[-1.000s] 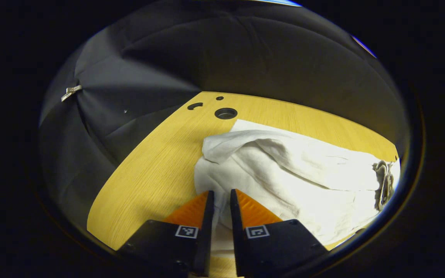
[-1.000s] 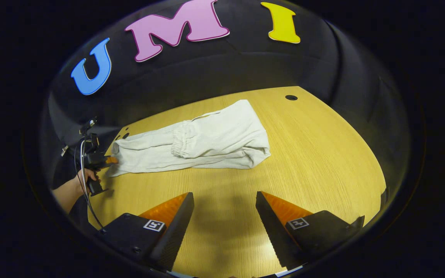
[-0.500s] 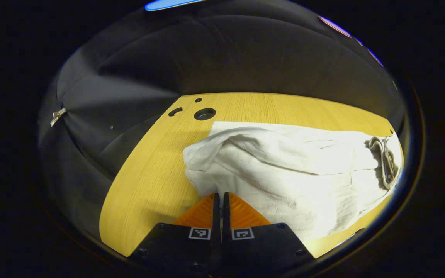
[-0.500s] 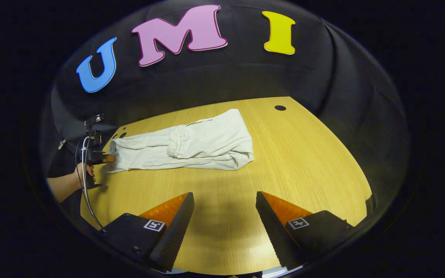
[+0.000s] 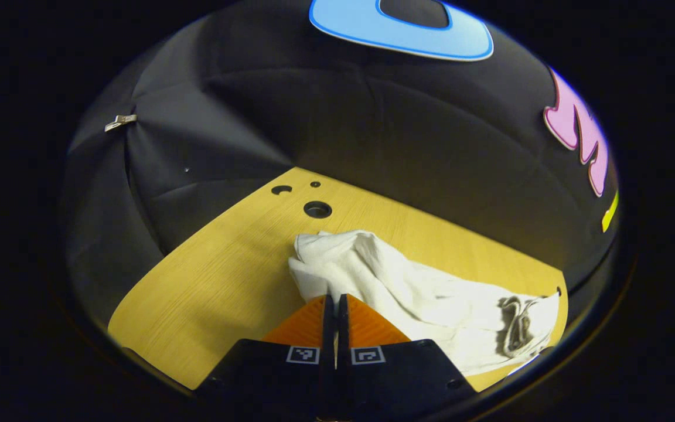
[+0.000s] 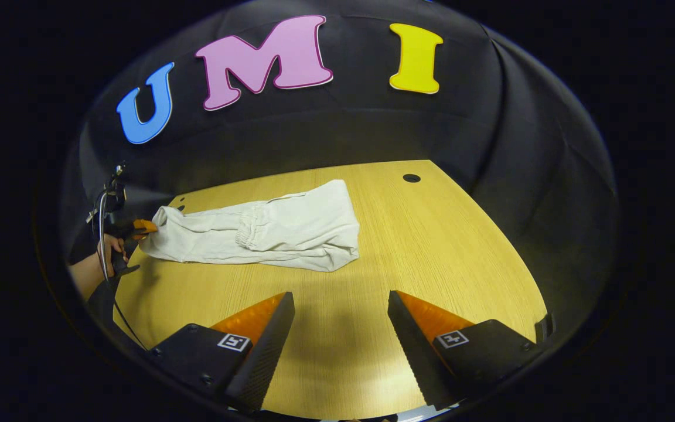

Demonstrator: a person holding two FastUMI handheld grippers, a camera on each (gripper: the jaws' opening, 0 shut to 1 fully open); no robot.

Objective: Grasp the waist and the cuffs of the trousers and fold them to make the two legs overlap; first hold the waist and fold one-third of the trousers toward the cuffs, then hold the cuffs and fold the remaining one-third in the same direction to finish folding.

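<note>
The white trousers (image 6: 261, 231) lie across the far-left part of the wooden table (image 6: 431, 252), already folded once: the gathered waist (image 6: 248, 227) rests on top of the legs about midway along the bundle, and the doubled, thicker end points toward the table's middle. The cuffs (image 5: 320, 252) are at the opposite end, raised off the wood in a bunched, crumpled peak. The left gripper (image 5: 335, 302) has its two fingers drawn together with almost no gap, and the cuff cloth is pinched between their tips; from there the fabric trails down and away to the right in the left gripper view, where the drawstring (image 5: 513, 328) lies in a loose curl on the waist. In the right gripper view the same gripper shows at the far left, held by a hand (image 6: 108, 249) at the table's edge, its tip touching the lifted cuff end. The right gripper (image 6: 341, 305) hangs over bare wood near the table's front, well apart from the trousers, its fingers spread wide with nothing between them. Small round holes (image 5: 317, 209) are cut in the tabletop just beyond the cuffs, and another hole (image 6: 411, 177) sits near the far right corner.
</note>
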